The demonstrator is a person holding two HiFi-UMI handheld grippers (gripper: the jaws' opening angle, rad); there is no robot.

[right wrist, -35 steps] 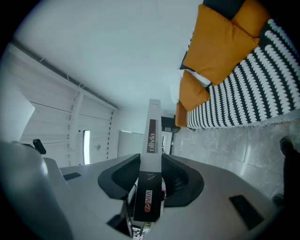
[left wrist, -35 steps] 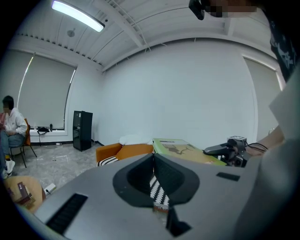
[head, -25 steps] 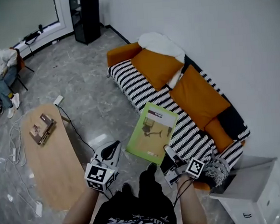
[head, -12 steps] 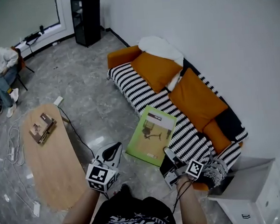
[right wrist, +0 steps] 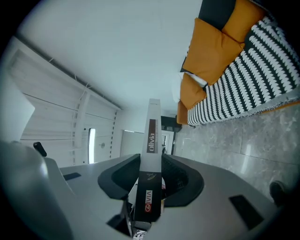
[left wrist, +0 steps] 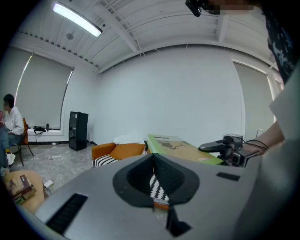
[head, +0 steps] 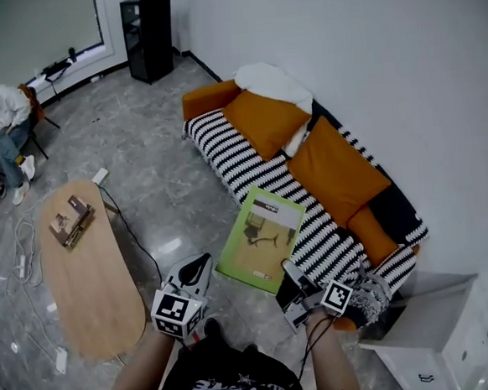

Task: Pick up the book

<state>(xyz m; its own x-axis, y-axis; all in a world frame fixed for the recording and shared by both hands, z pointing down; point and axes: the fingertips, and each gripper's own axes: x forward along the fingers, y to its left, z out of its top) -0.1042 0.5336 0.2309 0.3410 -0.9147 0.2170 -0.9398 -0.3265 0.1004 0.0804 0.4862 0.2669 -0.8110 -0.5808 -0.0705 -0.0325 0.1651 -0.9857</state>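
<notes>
A large green book (head: 261,237) hangs level over the floor in front of the striped sofa (head: 234,159). My right gripper (head: 285,272) is shut on the book's near edge. In the right gripper view the spine (right wrist: 151,140) stands clamped between the two jaws of the right gripper (right wrist: 151,161). My left gripper (head: 196,269) hangs over the floor to the left of the book, apart from it, its jaws together with nothing in them. From the left gripper view, the book (left wrist: 183,148) and the right gripper (left wrist: 220,146) show beyond the left gripper (left wrist: 153,159).
Orange cushions (head: 335,170) and a white cushion (head: 270,80) lie on the sofa. An oval wooden table (head: 91,282) with a small box (head: 71,222) stands at left. A white cabinet (head: 423,327) is at lower right, a black cabinet (head: 148,29) far back. A person (head: 2,116) sits far left.
Both grippers and the held book have drifted a little toward me, away from the sofa. The grip on the book is unchanged. My legs have dropped out of the head view.
</notes>
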